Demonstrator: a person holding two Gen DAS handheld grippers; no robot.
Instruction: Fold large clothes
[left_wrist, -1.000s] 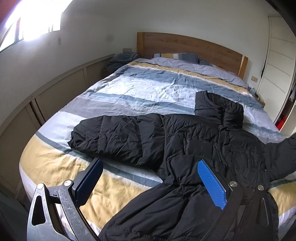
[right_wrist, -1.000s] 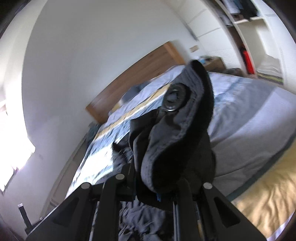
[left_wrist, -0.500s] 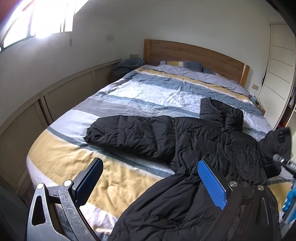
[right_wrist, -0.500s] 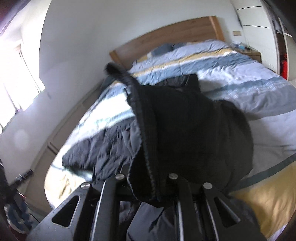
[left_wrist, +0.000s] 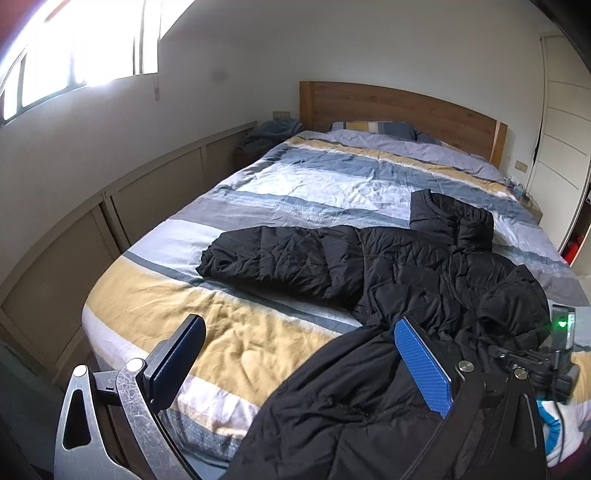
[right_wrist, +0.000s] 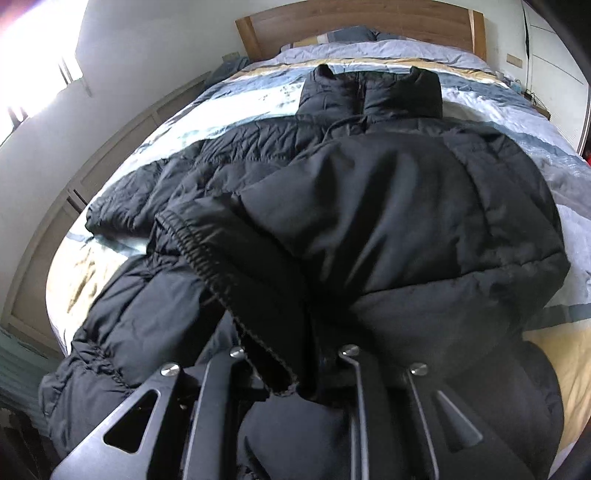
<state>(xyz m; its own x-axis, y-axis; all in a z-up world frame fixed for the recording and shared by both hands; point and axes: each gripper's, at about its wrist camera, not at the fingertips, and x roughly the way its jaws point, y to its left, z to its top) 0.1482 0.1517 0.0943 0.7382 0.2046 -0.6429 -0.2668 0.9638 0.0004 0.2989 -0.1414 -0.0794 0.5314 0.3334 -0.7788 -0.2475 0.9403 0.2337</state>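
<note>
Black jacket (left_wrist: 399, 273) lies spread across the striped bed (left_wrist: 295, 184), one sleeve (left_wrist: 273, 258) extended sideways. Left gripper (left_wrist: 299, 362) is wide apart, empty, above the hem. Right gripper (right_wrist: 291, 373) is clamped on a cuff (right_wrist: 236, 295) folded over the body.

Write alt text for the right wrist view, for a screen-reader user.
The right tool is shut on the elastic cuff of a black puffer jacket's sleeve, which is draped across the jacket's body. The jacket lies spread on a striped bed, collar toward the wooden headboard.
</note>
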